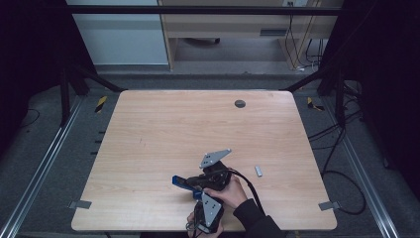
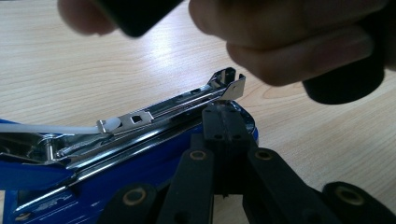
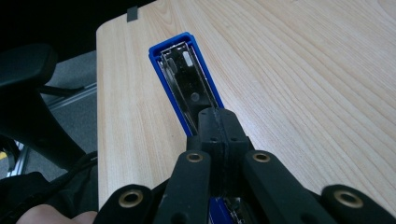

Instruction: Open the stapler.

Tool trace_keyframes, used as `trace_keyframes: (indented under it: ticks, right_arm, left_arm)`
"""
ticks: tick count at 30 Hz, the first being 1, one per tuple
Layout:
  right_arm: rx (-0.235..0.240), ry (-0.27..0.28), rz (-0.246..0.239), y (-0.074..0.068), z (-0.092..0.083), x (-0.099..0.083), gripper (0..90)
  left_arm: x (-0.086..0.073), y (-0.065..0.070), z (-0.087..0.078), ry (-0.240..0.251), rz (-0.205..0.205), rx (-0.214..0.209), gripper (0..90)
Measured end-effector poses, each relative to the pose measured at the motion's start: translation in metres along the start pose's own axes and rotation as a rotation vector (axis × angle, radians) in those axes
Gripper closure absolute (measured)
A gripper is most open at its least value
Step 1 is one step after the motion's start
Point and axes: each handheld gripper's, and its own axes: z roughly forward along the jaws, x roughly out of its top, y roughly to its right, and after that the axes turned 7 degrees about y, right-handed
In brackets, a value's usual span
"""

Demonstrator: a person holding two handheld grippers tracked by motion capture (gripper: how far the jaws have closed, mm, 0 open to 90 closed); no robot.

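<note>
A: Where's the stapler [image 1: 182, 182]?

B: On the counter [image 1: 163, 129], near its front edge, lying open with the metal magazine [image 2: 173, 105] exposed. In the high view its blue body pokes out just to the left of the right gripper [image 1: 214, 179], and the left gripper [image 1: 208, 210] sits right behind that, nearer the person.

A: And the grippers themselves?

B: In the left gripper view the jaws are pressed together, tips against the blue nose just below the magazine's front end. I can't tell whether they pinch anything. In the right gripper view the right gripper [image 3: 218, 126] also has its jaws pressed together, over the open channel [image 3: 189, 88]; whether they trap a wall of it is hidden.

A: How will it handle?

B: My guess: rigid, fairly weighty for its size, with slick chrome rails. The hinged parts will swing, so I'd hold the painted blue base rather than the shiny magazine.

A: Anything hard to make out?

B: A hand [image 2: 299, 42] blurs the top of the left gripper view. The stapler's rear is cut off there. A small silvery piece [image 1: 258, 171] lies off to the right of the right gripper, possibly a strip of staples, but it's too small to be sure.
</note>
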Motion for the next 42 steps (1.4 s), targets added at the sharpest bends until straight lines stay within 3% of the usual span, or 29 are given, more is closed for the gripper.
trace_keyframes:
  ticks: [31,42]
  right_arm:
    - [-0.013,-0.095,-0.011,-0.001,0.02,0.002,90.0]
    - [-0.032,-0.163,-0.009,-0.002,0.03,-0.001,90.0]
  left_arm:
    - [-0.001,0.0,0.0,0.004,0.002,0.001,90.0]
    - [-0.001,0.0,-0.001,0.0,0.005,0.001,90.0]
